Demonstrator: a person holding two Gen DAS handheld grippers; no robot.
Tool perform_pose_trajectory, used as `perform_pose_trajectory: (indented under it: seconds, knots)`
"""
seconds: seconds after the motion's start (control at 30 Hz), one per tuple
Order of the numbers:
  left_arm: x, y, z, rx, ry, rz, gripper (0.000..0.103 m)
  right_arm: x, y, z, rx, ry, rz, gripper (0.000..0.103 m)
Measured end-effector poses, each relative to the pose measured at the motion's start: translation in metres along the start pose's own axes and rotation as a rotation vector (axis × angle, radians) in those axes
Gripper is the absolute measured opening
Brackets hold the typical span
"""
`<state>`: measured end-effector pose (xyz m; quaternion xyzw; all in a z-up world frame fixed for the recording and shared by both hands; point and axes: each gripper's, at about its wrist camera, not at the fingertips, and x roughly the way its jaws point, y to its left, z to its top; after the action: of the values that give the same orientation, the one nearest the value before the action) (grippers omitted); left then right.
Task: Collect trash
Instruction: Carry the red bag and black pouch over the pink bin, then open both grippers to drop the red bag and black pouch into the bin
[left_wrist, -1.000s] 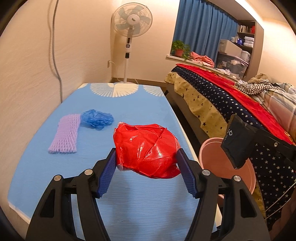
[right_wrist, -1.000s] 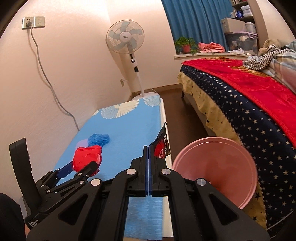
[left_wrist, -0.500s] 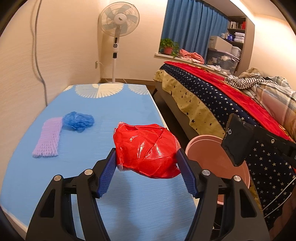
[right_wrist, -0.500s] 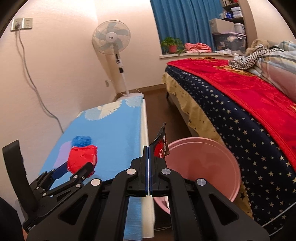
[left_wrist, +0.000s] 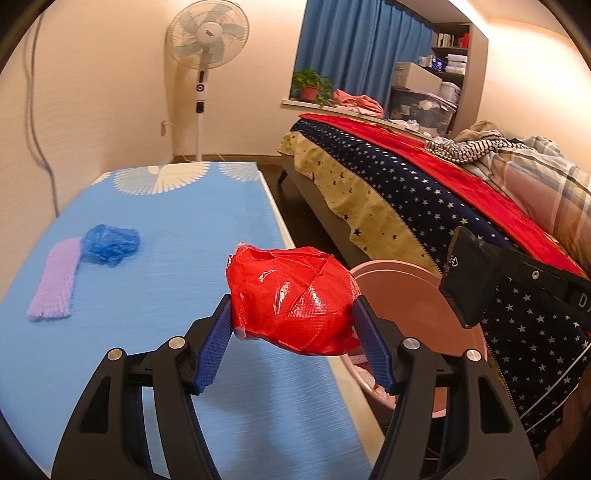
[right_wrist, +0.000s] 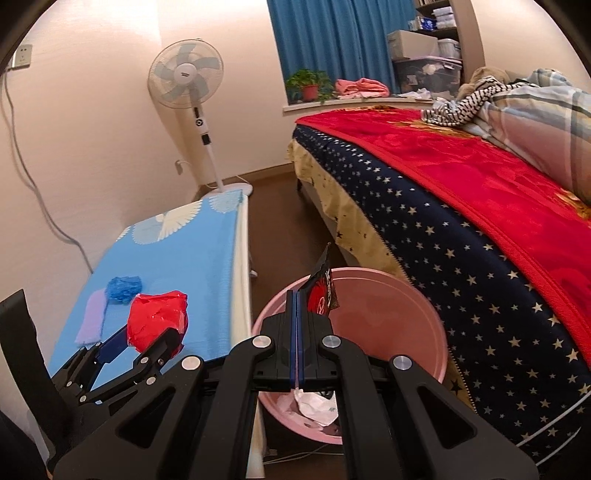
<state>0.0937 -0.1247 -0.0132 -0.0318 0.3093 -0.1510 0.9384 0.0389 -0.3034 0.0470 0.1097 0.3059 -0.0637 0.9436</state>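
Note:
My left gripper (left_wrist: 291, 325) is shut on a crumpled red plastic bag (left_wrist: 291, 299), held above the right edge of the blue table (left_wrist: 166, 229). The same red bag (right_wrist: 157, 319) shows at lower left in the right wrist view. My right gripper (right_wrist: 296, 306) is shut on a flat black-and-red snack wrapper (right_wrist: 322, 291), which sticks up over the pink bin (right_wrist: 413, 295). The pink bin (left_wrist: 402, 273) stands on the floor between table and bed, with white crumpled trash (right_wrist: 314, 404) at its bottom. A blue crumpled bag (left_wrist: 110, 242) and a purple foam net (left_wrist: 55, 284) lie on the table.
A bed (left_wrist: 424, 192) with a starred navy cover and red blanket runs along the right. A standing fan (left_wrist: 205, 40) is at the far end by the wall. A cable (left_wrist: 35, 136) hangs down the left wall. Dark floor lies between table and bed.
Both grippers have shifted right toward the bin, keeping their loads. The bin now sits under the right gripper's wrapper and closer to the red bag; the table items slid left in view.

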Motion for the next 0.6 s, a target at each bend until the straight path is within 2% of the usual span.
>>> perform_pose_trajectory:
  seconds: [0.6]
  knots:
    - [0.034,-0.047,-0.01,0.064,0.031,-0.12,0.063,0.012,-0.041,0.004,0.049,-0.001,-0.087,0.0]
